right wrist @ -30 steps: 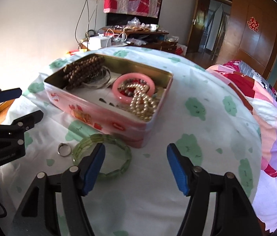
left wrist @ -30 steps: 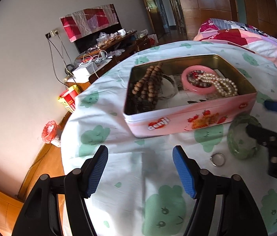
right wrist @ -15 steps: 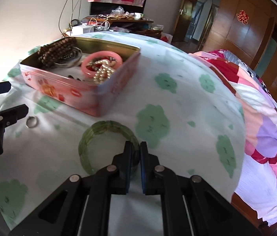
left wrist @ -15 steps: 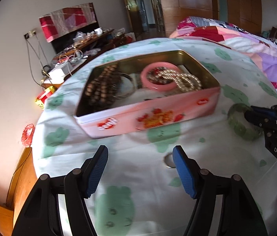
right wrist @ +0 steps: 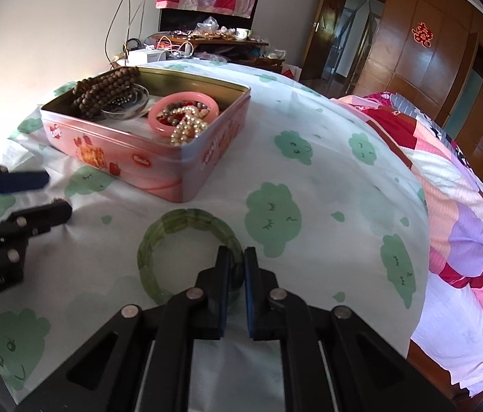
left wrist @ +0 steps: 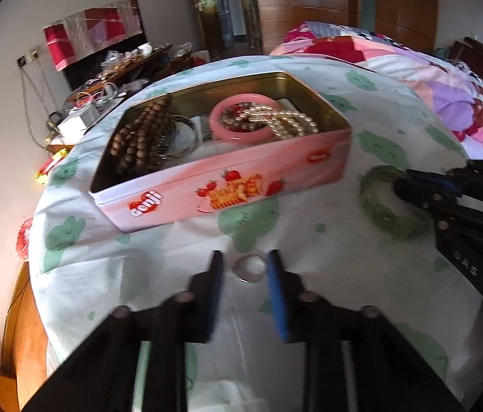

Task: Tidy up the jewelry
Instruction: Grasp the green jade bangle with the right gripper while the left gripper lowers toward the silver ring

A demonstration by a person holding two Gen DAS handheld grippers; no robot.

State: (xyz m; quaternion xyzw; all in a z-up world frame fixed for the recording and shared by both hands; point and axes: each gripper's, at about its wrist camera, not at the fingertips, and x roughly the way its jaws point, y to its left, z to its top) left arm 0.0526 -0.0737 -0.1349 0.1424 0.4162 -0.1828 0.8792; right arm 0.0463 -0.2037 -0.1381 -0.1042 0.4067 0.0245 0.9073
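Left tongs (left wrist: 245, 266) angled down at the counter (left wrist: 310, 274), which is covered by a white cloth printed with green clouds. Jaws have just been closing, now narrowly spread, with a small silver ring (left wrist: 249, 267) lying flat on the cloth between the blue pads; pads not touching it as far as I can see, left view is blurred. Right tongs (right wrist: 238, 262) also angled down, pinching the near-right rim of a green bracelet (right wrist: 159, 240) that lies flat on the cloth. Nothing blocks either piece. Just beyond both: open pink tin (right wrist: 173, 171) holding brown wooden beads (right wrist: 104, 86), thin silver bangles (right wrist: 135, 99), a pink bangle (right wrist: 186, 99) and pearls (right wrist: 186, 127). Quilted bed (right wrist: 464, 223) to the right, cluttered desk (right wrist: 207, 39) at the far wall.
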